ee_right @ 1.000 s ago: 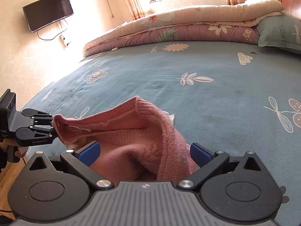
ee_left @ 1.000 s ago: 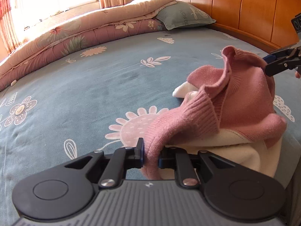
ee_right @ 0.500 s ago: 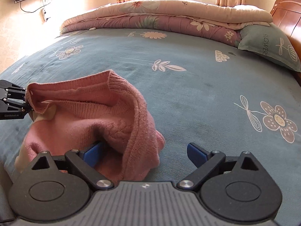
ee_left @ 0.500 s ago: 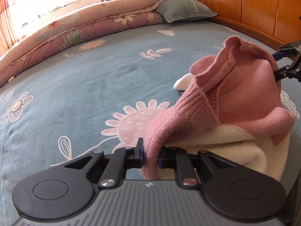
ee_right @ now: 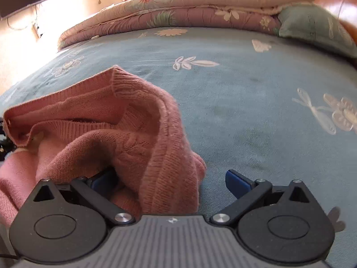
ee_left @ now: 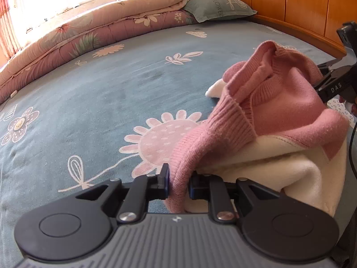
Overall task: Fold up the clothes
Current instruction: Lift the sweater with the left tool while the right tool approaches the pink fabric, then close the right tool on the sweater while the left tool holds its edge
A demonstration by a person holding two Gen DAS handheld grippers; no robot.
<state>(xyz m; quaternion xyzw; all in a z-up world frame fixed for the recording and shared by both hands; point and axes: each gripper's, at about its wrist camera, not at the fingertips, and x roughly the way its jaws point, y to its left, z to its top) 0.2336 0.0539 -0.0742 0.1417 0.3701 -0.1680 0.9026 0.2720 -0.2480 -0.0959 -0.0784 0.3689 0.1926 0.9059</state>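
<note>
Your left gripper (ee_left: 178,184) pinches the pink sweater (ee_left: 279,102)'s ribbed edge; your right gripper (ee_right: 170,182) gapes wide around its bunched folds

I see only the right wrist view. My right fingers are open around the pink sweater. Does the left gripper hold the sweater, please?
Observer: Yes. The left gripper is shut on a ribbed edge of the pink sweater.
Operator: Is there something under the sweater on that side?
Observer: Cream fabric lies below the pink knit. I cannot tell whether it is a separate garment.
Operator: Does the sweater cover all of it?
Observer: No. A white tip pokes out on the bed sheet at the sweater's far side.
</note>
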